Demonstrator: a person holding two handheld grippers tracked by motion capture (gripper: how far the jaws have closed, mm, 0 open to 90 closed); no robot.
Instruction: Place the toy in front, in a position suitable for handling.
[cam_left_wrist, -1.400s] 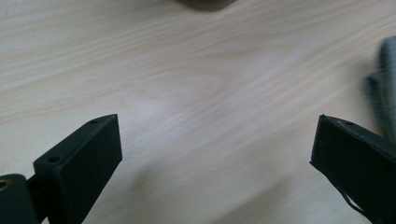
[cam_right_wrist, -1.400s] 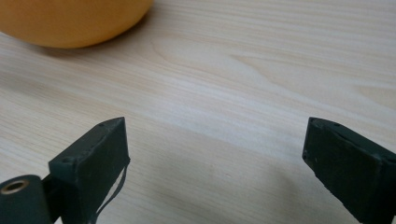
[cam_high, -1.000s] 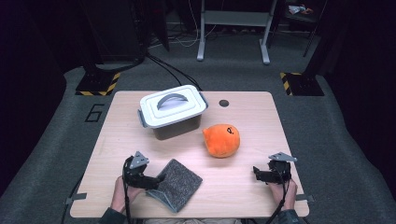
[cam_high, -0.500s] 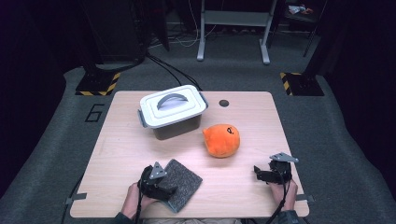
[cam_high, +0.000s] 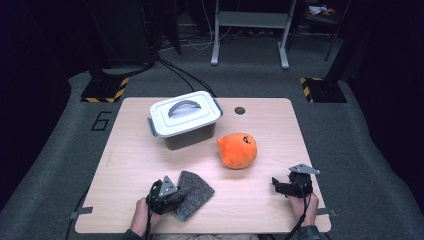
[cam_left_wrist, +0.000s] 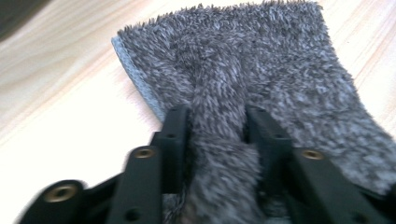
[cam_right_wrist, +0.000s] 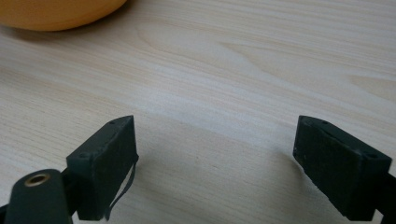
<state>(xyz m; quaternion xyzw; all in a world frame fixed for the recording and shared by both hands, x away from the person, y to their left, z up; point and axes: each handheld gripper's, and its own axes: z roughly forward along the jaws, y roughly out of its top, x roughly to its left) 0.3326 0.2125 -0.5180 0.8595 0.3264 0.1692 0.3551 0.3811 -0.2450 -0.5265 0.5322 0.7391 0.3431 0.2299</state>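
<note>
A folded grey fuzzy cloth (cam_high: 194, 193) lies near the table's front left. My left gripper (cam_high: 176, 196) has just been closing its jaws, and they now pinch a raised fold of the cloth (cam_left_wrist: 219, 116) between the fingers (cam_left_wrist: 173, 130). My right gripper (cam_high: 276, 186) rests at the front right with its jaws wide apart over bare wood and nothing between the pads (cam_right_wrist: 109, 154). An orange plush toy (cam_high: 238, 150) sits at mid-table, and its edge (cam_right_wrist: 56, 11) shows at the top left of the right gripper view.
A white lidded box with a grey handle (cam_high: 184, 119) stands at the back left of the wooden table (cam_high: 125, 160). A small dark round hole (cam_high: 240, 110) is near the far edge. Dark floor, cables and stands surround the table.
My left gripper moved right and down onto the cloth's near-left edge, and its jaws closed on a bunched fold. The right gripper stayed put.
</note>
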